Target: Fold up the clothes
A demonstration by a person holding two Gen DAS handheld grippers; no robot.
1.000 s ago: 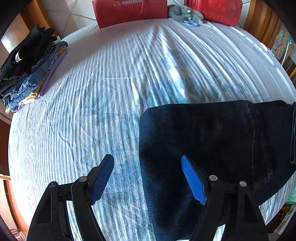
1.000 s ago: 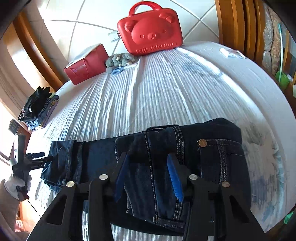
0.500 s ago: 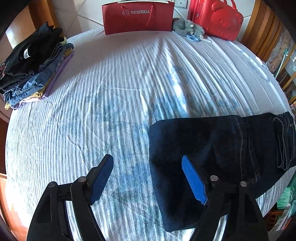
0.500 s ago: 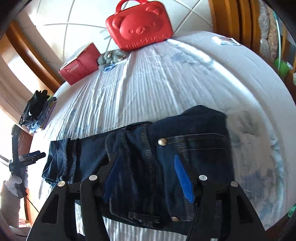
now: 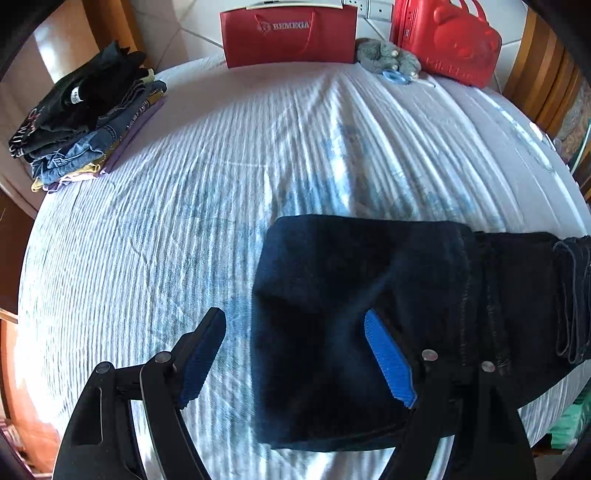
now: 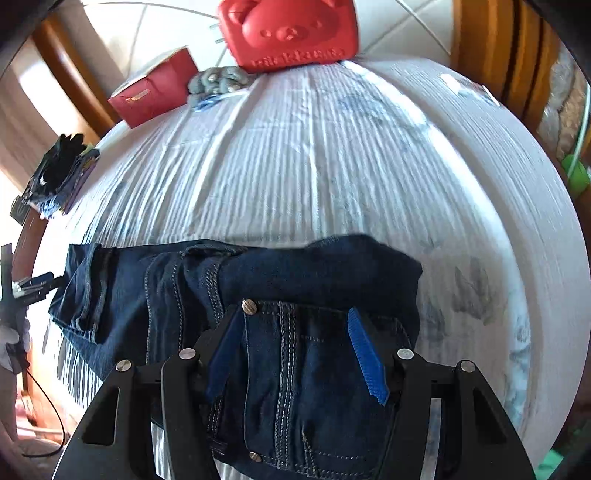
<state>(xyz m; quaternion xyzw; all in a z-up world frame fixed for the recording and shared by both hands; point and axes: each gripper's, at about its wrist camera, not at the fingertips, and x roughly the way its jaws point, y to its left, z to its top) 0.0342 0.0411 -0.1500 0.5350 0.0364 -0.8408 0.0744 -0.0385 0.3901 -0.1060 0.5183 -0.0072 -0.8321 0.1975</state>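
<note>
Dark blue jeans (image 5: 351, 314) lie folded lengthwise across the striped sheet (image 5: 221, 177) near the front edge of the bed. My left gripper (image 5: 295, 354) hovers open over the leg end, its right finger above the denim and its left finger above bare sheet. In the right wrist view the waist end of the jeans (image 6: 314, 369), with its metal button and a pocket, lies under my right gripper (image 6: 295, 350), which is open with denim showing between the blue pads. The left gripper (image 6: 33, 284) shows at the far left, held by a gloved hand (image 6: 11, 339).
A stack of folded clothes (image 5: 85, 118) sits at the bed's far left corner. A red paper bag (image 5: 288, 35), a grey plush toy (image 5: 388, 59) and a red bear case (image 5: 447, 40) line the far edge. A wooden frame (image 5: 543, 74) borders the right.
My right gripper has widened its jaws and shifted right along the jeans to the waist. The left gripper has pulled back a little from the leg end, staying open.
</note>
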